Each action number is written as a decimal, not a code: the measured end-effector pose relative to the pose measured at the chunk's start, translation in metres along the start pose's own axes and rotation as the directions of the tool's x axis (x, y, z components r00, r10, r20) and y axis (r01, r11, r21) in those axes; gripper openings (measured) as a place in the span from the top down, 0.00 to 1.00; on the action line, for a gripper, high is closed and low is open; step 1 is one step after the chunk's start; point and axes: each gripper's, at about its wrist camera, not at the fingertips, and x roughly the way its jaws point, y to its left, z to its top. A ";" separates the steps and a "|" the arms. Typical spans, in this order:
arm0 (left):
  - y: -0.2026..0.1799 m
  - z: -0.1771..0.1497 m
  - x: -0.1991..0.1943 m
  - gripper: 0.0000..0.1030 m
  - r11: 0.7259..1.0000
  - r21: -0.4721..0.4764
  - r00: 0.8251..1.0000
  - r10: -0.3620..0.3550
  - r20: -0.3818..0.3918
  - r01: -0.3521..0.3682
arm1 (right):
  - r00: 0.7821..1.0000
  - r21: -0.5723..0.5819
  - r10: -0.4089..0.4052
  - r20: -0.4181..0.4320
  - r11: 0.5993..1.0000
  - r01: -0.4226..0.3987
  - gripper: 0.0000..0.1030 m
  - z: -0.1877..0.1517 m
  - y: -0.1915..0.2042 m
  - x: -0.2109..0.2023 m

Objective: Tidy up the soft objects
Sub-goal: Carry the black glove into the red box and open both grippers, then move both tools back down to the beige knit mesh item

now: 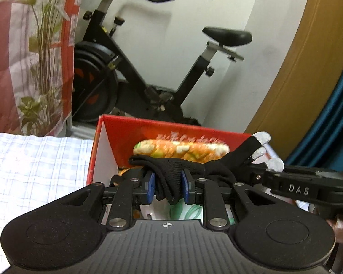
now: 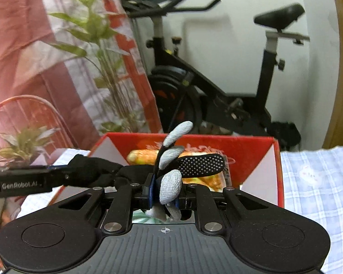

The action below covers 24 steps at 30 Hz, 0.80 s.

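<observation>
1. We held one black glove between the two grippers. The left gripper had its blue pads clamped on the cuff end, and the right gripper was clamped on the grey-tipped finger end. A limp thing sags when held at one point, so taking both ends kept it stretched and under control.
2. The glove hung in the air over the open red box, which stood on the checked cloth of what we took to be the table. Its middle drooped toward the box's mouth, and from this we judged the box to be where it belonged.
3. A plush sandwich-like toy already lay inside, against the far wall. This fitted our reading that the box collected the soft things, and it left the near part free for the glove.
4. In the right wrist view the grey fingertips splayed upward past the pads. The grip caught only some of the fingers, so the loose ones could snag on the box rim.
5. An exercise bike and a plant stood behind the box, well clear of our work.
6. We judged the next move to be a lowering into the box before either gripper let go.
</observation>
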 end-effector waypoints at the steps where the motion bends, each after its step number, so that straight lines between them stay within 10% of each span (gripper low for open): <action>1: 0.000 -0.001 0.001 0.71 1.000 0.015 1.000 0.011 -0.005 -0.010 | 1.000 0.008 -0.007 -0.008 1.000 0.007 0.81 -0.002 -0.003 0.004; 5: 0.002 -0.003 -0.001 0.31 0.998 0.048 0.999 0.035 -0.005 -0.034 | 0.999 0.016 -0.030 -0.012 0.999 0.031 0.71 -0.009 -0.014 0.011; 24: -0.006 -0.039 -0.086 0.16 0.994 0.061 0.992 0.089 0.087 -0.094 | 0.989 -0.100 -0.076 0.126 0.991 0.089 0.48 -0.053 -0.002 -0.070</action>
